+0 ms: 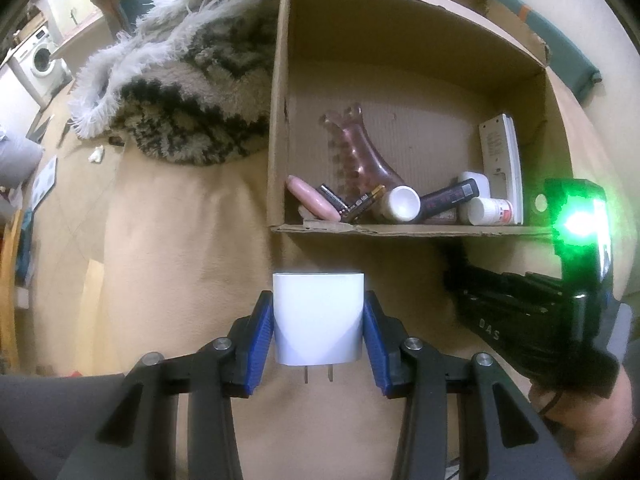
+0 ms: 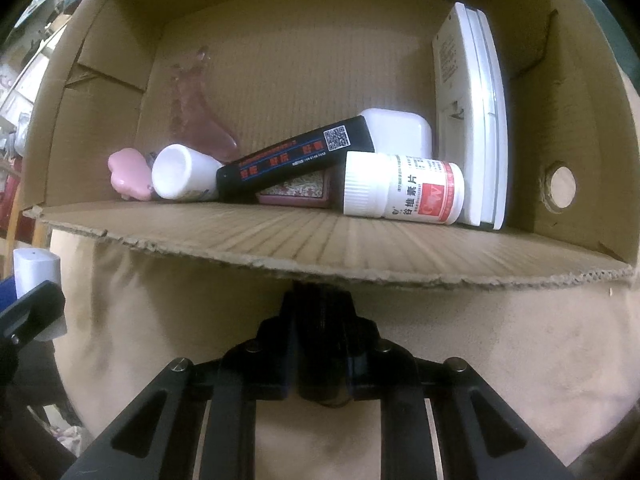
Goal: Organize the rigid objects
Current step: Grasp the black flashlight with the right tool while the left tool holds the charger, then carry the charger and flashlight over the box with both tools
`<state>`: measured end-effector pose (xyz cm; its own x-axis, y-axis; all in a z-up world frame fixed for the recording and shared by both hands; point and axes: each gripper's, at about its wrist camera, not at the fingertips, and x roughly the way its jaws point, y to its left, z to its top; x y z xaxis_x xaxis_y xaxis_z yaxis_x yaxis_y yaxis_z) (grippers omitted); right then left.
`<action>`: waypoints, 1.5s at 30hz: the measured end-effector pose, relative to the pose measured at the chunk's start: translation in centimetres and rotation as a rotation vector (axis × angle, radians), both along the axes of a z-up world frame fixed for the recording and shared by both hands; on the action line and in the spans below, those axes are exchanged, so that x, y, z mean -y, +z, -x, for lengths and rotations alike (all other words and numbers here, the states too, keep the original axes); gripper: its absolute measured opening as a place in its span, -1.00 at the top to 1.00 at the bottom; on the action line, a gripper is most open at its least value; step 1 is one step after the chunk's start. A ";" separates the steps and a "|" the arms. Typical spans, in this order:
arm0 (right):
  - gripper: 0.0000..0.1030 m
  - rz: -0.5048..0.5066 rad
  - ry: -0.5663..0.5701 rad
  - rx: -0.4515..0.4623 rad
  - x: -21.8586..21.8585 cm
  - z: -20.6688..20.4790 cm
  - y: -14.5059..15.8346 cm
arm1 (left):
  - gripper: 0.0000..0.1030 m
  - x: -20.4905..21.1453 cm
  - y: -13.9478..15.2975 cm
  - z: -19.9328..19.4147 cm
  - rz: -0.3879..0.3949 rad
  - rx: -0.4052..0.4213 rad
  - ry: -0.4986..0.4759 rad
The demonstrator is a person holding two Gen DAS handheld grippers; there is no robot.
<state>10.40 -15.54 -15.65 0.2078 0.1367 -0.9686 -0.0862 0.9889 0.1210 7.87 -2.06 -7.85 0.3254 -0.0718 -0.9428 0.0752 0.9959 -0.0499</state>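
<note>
Left gripper [image 1: 318, 330] has the white plug adapter [image 1: 318, 316] clamped between its blue pads [image 1: 262, 336], jaws partly closed on the flat side faces. The prongs point back toward the wrist and the top end sticks out past the fingertips. It hangs over the tan blanket [image 1: 180, 260], just short of the cardboard box [image 1: 400, 230] and its near wall.

Handling, my read: the adapter is a hard plastic shell, light, rigid and smooth. The sides taper slightly, so it could creep out along the pads if squeezed harder. The current grip mid-body on the two flat faces looks right. Stay off the prongs and the rounded corners. It should survive a short drop into the box, so no need to baby it.

Right gripper [image 2: 320, 320] has its jaws fully closed, fingers together, tips right under the near edge of the box. I see something dark between or behind the fingers but can't tell whether it's a held item or just gripper parts. Call it closed, contents unclear.

The box already holds a labelled pill bottle [image 2: 404, 188], a black tube [image 2: 296, 162], a white remote [image 2: 468, 120] upright against the right wall, a plain white bottle [image 2: 180, 174], a pink soap-like piece [image 2: 126, 174], a pink hair claw [image 1: 360, 152] and batteries [image 1: 352, 202]. All are piled along the near wall. The far half of the floor is bare, so that's the easier place to release.
</note>
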 end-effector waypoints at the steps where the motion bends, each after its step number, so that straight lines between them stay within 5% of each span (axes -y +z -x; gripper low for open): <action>1: 0.60 -0.003 -0.001 0.001 0.5 0.1 0.2 | 0.24 0.0 0.0 0.0 -0.002 0.001 0.001; 24: 0.60 -0.084 -0.034 0.073 3.6 8.8 5.6 | 0.24 -1.3 1.5 0.9 -0.041 0.081 0.034; 31: 0.60 -0.147 -0.034 0.193 4.8 9.4 11.1 | 0.24 -0.7 5.3 1.2 -0.003 0.169 0.023; 40: 0.60 -0.224 -0.025 0.356 6.3 5.4 19.8 | 0.24 -0.2 9.6 -0.6 0.072 0.241 0.045; 45: 0.60 -0.239 -0.003 0.419 6.2 2.3 22.0 | 0.24 0.7 10.9 -3.4 0.105 0.257 0.057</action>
<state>8.06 -21.71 6.39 0.5745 0.3444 -0.7425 -0.1735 0.9378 0.3007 11.29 -2.72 3.02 0.5590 -0.1389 -0.8175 0.0423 0.9894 -0.1392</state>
